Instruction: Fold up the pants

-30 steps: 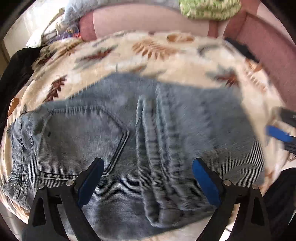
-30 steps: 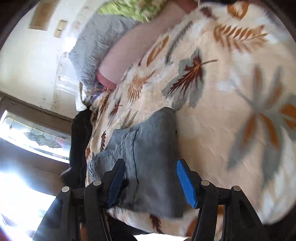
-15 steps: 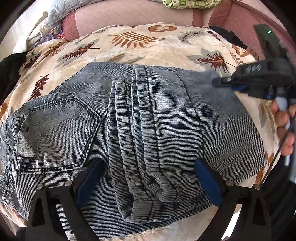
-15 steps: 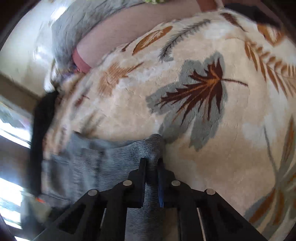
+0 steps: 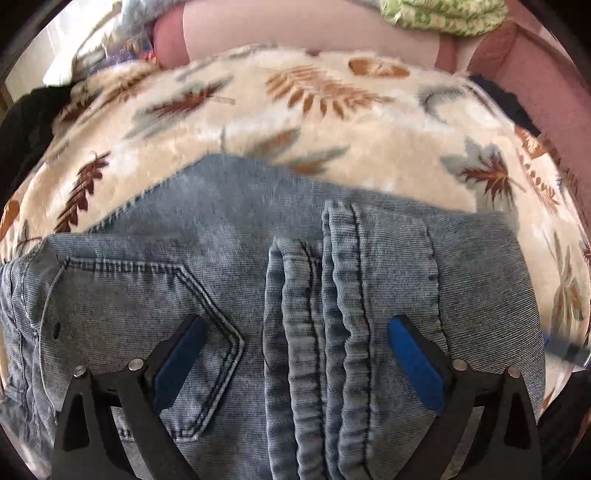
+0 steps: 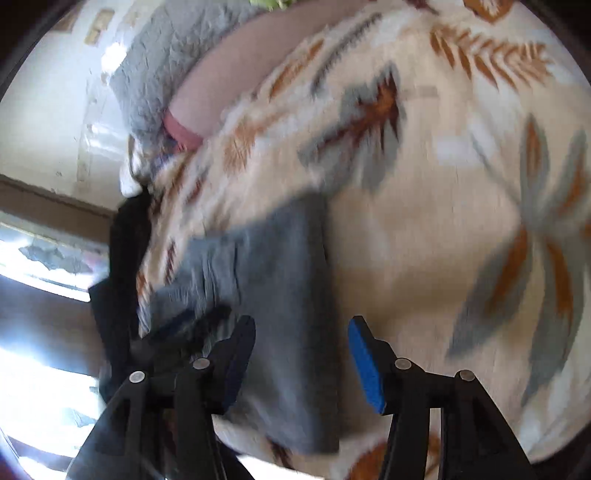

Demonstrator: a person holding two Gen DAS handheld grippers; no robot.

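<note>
Left gripper (image 5: 295, 354): jaws spread wide, nothing clamped. Both blue pads hang above the denim; whether they touch the cloth cannot be told. Between them runs the stack of hemmed leg ends (image 5: 325, 332), lying roughly along the pointing line of the tongs, away from the camera. The left pad sits over the point of the back pocket (image 5: 129, 325).

Right gripper (image 6: 301, 354): jaws parting at this moment. The right-hand edge of the jeans (image 6: 280, 280) lies between them, but the pads do not press on it. The right pad (image 6: 364, 365) stands over bare blanket just beside that edge.

Task item: the jeans lie folded into a compact block on the leaf-print blanket (image 5: 332, 147), near its front edge. In the left wrist view the block's long axis runs across the frame, waistband end at the left, folded edge at the right.

Governing relation: the left gripper is centred over the block and points steeply down at it; the right gripper stands at the right-hand end only. In my judgement the fold is close to finished. Any further fold across the long axis would start from the right end, nearer the right gripper.

Beyond: a pink cushion (image 5: 295, 29) and a green patterned cloth (image 5: 443, 14) at the far side of the blanket. The right wrist view is blurred.
</note>
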